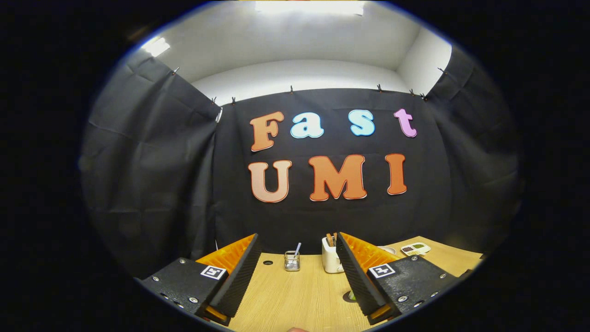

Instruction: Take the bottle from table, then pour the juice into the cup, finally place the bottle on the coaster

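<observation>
Gripper point(297, 272) open, empty above table point(299, 295)

Light wood-grain table point(304, 295), white toaster point(330, 261)

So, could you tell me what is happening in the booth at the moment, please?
A person is holding the gripper level above the wooden table, its jaws open and with nothing between them. Beyond them, by the back wall, stand a small clear glass with a straw and a white holder with sticks. A dark round thing peeks out beside the right finger; I cannot tell what it is. Nothing has been picked up yet.
</observation>
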The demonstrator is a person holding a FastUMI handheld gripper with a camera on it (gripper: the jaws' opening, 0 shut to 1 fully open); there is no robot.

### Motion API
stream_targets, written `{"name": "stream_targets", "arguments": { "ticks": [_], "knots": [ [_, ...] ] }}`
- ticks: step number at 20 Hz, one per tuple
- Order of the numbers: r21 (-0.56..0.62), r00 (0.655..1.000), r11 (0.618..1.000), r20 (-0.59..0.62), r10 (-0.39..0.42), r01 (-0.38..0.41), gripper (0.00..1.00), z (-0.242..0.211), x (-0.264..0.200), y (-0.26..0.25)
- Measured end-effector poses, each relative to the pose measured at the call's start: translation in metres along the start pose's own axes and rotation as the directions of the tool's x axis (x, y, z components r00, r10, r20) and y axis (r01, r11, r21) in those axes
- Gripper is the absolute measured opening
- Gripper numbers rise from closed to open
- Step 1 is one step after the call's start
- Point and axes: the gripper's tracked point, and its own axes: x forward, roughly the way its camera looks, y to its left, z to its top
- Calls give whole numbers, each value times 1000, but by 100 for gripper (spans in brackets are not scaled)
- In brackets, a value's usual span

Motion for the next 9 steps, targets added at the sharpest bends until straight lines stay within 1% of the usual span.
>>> {"name": "stream_targets", "arguments": {
  "ticks": [9],
  "knots": [
    [-5,1000,1000,-4,-7,7,97,-1,5,-6]
  ]
}}
